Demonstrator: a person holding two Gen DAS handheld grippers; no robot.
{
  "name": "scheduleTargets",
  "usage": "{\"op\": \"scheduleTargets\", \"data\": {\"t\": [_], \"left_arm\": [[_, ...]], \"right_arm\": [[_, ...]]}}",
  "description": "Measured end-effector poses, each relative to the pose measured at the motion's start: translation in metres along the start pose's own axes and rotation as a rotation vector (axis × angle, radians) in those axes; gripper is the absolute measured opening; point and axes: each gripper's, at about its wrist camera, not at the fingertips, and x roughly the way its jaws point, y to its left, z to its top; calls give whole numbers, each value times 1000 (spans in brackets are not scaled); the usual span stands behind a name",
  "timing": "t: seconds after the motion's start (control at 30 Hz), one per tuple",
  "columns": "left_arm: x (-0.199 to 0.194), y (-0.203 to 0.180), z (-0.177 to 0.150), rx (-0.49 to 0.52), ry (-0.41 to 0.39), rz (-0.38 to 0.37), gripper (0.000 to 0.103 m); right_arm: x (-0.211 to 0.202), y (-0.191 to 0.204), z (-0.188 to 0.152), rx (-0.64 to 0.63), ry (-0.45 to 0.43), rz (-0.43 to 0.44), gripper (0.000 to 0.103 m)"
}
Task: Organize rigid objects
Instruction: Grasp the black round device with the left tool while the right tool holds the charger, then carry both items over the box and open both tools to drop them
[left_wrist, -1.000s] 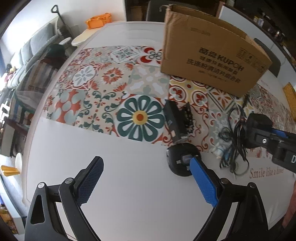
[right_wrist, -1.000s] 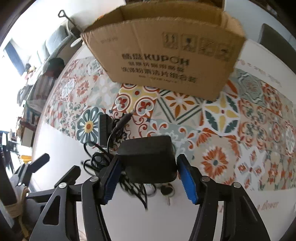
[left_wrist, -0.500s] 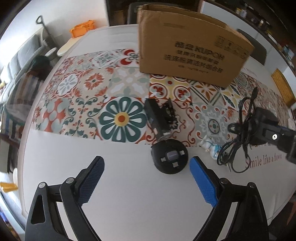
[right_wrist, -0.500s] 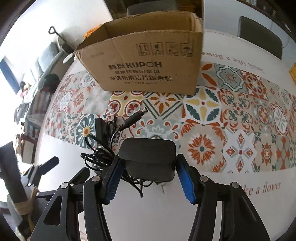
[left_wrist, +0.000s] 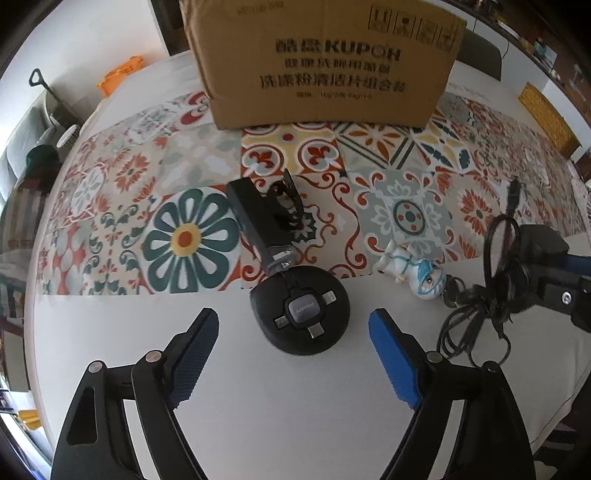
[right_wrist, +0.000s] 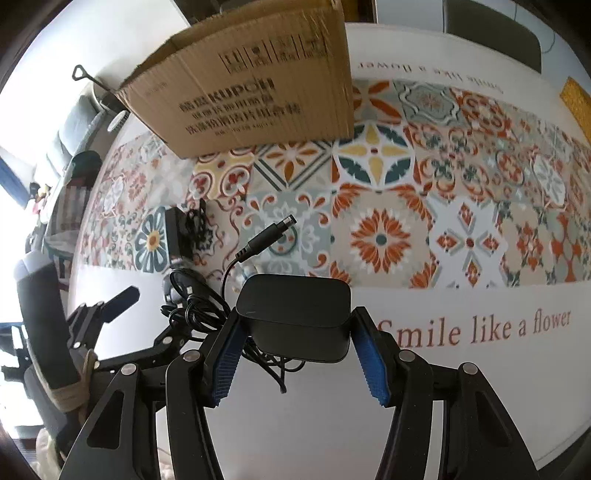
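Rigid objects were still mostly out on the table (left_wrist: 295, 424) when I checked, so I judged the sorting to be at an early stage, with the cardboard box (left_wrist: 325, 62) standing toward the far edge and nothing visibly going into it yet; its inside was hidden from both cameras. Working from the left, my left gripper (left_wrist: 293, 328) hung over the white strip near the front edge, its jaws having just been closing in around the round black cable hub (left_wrist: 300, 308), which sat between the blue pads without either one touching it, so that piece was framed but not yet gripped. Just behind the hub, on the patterned runner (left_wrist: 406, 177), lay a black rectangular device (left_wrist: 255, 218) with a bracket, untouched. Further right, a small white figurine (left_wrist: 415, 271) lay on its side at the runner's front border, also waiting. At the right, my right gripper (right_wrist: 295, 354) was clamped on the black power adapter (right_wrist: 295, 317), which was lifted clear of the table with its tangled cord (right_wrist: 199, 314) and plug (right_wrist: 269, 236) trailing to the left. By my reckoning the adapter was the only item in transit; the hub, the device and the figurine were all left to do.
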Motion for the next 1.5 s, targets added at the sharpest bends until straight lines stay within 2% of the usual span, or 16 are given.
{"op": "scheduleTargets", "data": {"t": [0.23,0.3,0.4,0.63,0.9,1.5], "left_arm": [[19,1,4,-13,25,-15,76],[23,1,3,-13,36,-13,66],[23,3,1,-17,17,-27,60],[17,7,-3,-23,-15,-71,59],[-18,9,-1,-37,-71,-68,59],[-89,7,10,-55,-221,-86,59]], "right_arm": [[11,-5,-1,21,27,-3,58],[13,-5,0,23,27,-3,58],[15,-4,0,19,30,-5,58],[18,-1,-1,10,39,-1,58],[13,-2,-4,17,27,10,58],[-37,1,-10,18,-90,60,57]]}}
